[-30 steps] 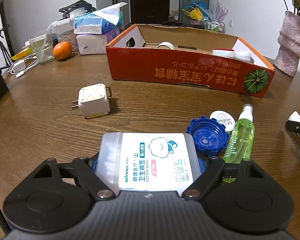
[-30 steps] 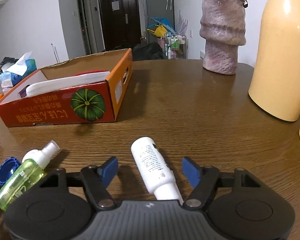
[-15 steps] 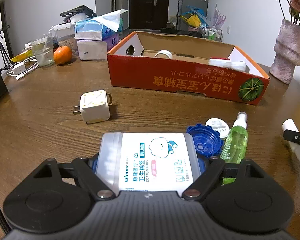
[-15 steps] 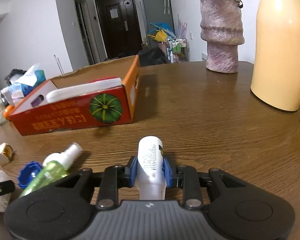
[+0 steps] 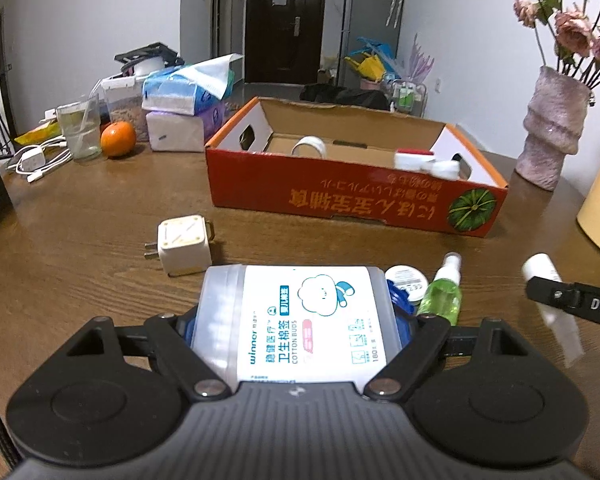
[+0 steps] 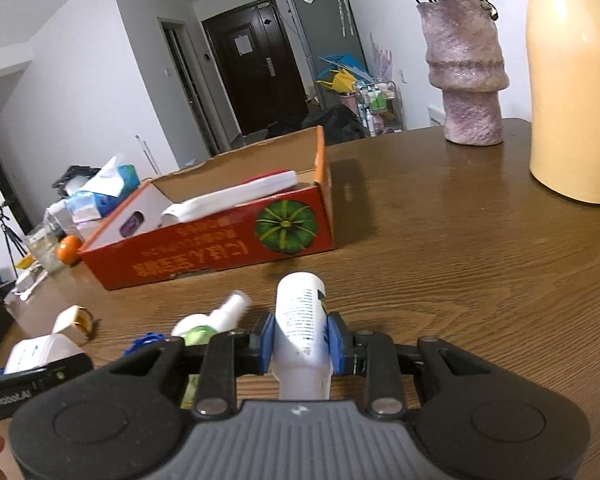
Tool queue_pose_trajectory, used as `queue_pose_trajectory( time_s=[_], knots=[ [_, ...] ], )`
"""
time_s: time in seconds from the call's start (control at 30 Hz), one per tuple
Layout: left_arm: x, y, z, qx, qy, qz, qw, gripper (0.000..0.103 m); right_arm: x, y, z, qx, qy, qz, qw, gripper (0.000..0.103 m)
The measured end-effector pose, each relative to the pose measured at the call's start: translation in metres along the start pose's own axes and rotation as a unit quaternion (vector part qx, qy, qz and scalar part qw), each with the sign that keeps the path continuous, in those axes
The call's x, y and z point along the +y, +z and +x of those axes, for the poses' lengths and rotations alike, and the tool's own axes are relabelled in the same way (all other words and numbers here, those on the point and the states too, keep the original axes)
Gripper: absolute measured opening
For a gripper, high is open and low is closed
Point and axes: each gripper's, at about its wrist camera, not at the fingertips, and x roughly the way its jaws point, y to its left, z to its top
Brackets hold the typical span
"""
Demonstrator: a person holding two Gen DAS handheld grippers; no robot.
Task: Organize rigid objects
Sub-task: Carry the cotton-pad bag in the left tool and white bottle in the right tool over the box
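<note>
White plastic, both sides: my left gripper [image 5: 300, 320] has its fingers spread wide round the cotton-bud box [image 5: 296, 316] and pressed on its two ends, same hold as a sec ago. The change is on the right. A sec back the white tube [image 6: 302, 328] lay loose on the worktop [image 6: 480, 260] btwn open fingers; now my right gripper [image 6: 301, 338] is nearly closed, blue pads [image 6: 269, 338] tight on the tube's sides, cap end pointing fwd. Tube looks off the wood now, and the left view shows it hanging at an angle above the surface, so I judge it's lifted.

Both views ride higher too: I see further into the red cardboard box [image 5: 356, 196], w/ a tape roll [image 5: 310, 146] and a red-and-white item [image 5: 414, 158] already in it. The box sits well ahead of both loads.

Meaning: both picks done, next is carrying the two over the near wall and dropping them in. Green spray bottle [image 5: 440, 294], blue cap [image 6: 146, 340], small round tin [image 5: 406, 282] and plug adapter [image 5: 184, 246] are not yet picked up.
</note>
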Motion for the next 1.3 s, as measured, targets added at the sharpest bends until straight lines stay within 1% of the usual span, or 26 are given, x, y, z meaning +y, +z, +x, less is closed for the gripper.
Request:
queue_pose_trajectory(
  time_s=[0.3, 0.73, 1.03, 1.3],
  knots=[
    [0.004, 0.009, -0.014, -0.018, -0.011, -0.001, 0.9998, 0.084, 0.017, 0.001, -0.007, -0.006, 0.018, 0.006, 1.000, 0.027],
    [0.011, 0.032, -0.024, -0.041, -0.015, 0.002, 0.9990, 0.084, 0.042, 0.010, -0.013, -0.018, 0.034, 0.006, 0.999, 0.027],
    [0.016, 0.050, -0.022, -0.052, -0.023, 0.000, 0.9984, 0.084, 0.060, 0.024, -0.012, -0.032, 0.037, 0.000, 0.999, 0.027],
    [0.021, 0.070, -0.012, -0.062, -0.031, -0.006, 0.9976, 0.084, 0.075, 0.037, -0.001, -0.042, 0.035, -0.003, 0.998, 0.027]
  ],
)
